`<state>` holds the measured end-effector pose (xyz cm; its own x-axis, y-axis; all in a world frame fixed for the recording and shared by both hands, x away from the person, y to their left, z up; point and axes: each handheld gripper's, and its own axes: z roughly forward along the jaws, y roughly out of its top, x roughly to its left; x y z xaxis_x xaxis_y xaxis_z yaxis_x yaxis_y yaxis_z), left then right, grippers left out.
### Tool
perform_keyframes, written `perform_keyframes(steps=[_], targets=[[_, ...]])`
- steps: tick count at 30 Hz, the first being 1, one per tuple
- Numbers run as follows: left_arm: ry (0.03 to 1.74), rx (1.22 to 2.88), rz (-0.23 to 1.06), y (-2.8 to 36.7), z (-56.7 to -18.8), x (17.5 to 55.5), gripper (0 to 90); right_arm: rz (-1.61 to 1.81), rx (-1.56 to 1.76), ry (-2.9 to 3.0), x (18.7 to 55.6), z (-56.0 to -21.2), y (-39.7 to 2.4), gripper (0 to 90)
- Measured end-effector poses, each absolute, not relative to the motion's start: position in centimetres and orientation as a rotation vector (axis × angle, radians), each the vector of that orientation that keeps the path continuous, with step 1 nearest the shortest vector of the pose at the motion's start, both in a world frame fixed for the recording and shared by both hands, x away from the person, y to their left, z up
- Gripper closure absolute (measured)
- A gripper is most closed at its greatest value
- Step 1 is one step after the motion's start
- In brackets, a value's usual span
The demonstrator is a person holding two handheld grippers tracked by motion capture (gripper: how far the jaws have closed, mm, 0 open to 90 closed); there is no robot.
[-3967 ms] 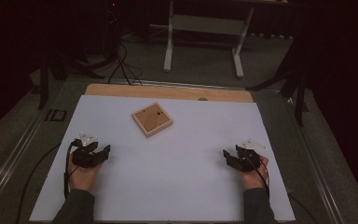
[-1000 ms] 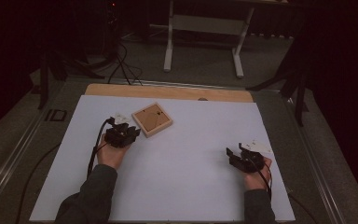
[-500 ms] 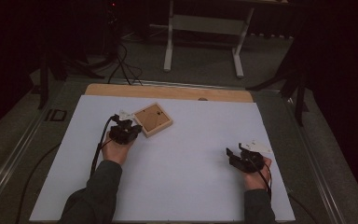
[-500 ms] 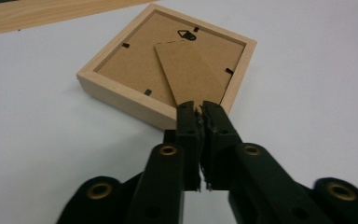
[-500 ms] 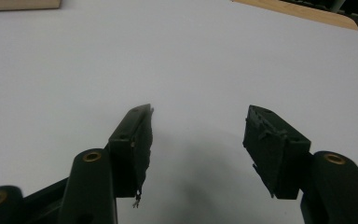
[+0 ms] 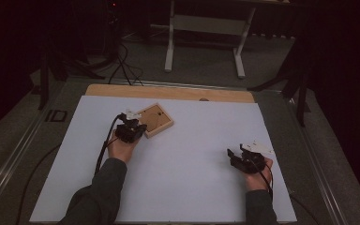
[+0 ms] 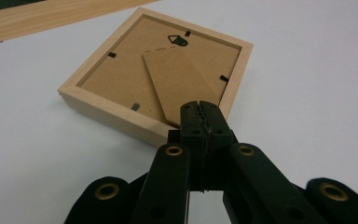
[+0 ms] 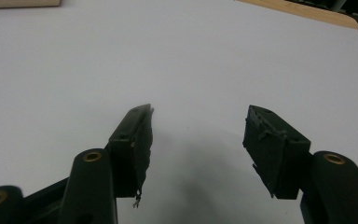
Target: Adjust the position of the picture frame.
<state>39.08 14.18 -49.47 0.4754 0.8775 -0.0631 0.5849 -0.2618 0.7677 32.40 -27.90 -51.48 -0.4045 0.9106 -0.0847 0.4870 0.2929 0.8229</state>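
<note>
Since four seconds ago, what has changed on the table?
The left gripper moved from the near left of the table up to the wooden picture frame, which lies face down. Its jaws have just been closing and now meet at the frame's near corner, by the cardboard stand. The right gripper stayed put, jaws open. The frame turned slightly.

The left gripper [image 6: 132,127] sat left of centre in the high view, its forearm reaching up from the bottom edge in a dark sleeve. Its jaws had just closed and met tip to tip, seemingly with nothing between them. The right gripper [image 6: 239,157] rested at the lower right, held in the right hand [image 6: 255,173], jaws spread wide apart.
</note>
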Motion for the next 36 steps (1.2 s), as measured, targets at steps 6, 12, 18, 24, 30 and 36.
perform_keyframes(steps=[6,12,18,24,30,36], targets=[[1.190,1.972,0.487,13.4,-49.4,39.6,89.4,0.989,1.242,2.012,32.4,-51.5,-27.9,41.2],[1.184,1.979,0.480,12.7,-49.5,40.0,89.4,0.989,1.242,2.012,32.4,-51.5,-27.9,41.2],[1.176,1.985,0.477,12.0,-49.6,40.6,89.4,0.988,1.242,2.013,32.4,-51.5,-27.9,41.2],[1.168,1.998,0.472,11.3,-49.9,41.1,89.4,0.988,1.240,2.015,32.4,-51.5,-27.9,41.3],[1.167,1.999,0.466,10.8,-50.0,41.5,89.4,0.988,1.240,2.015,32.4,-51.5,-27.9,41.1],[1.180,2.009,0.463,10.4,-50.4,42.1,89.4,0.986,1.241,2.018,32.4,-51.5,-27.9,41.1]])
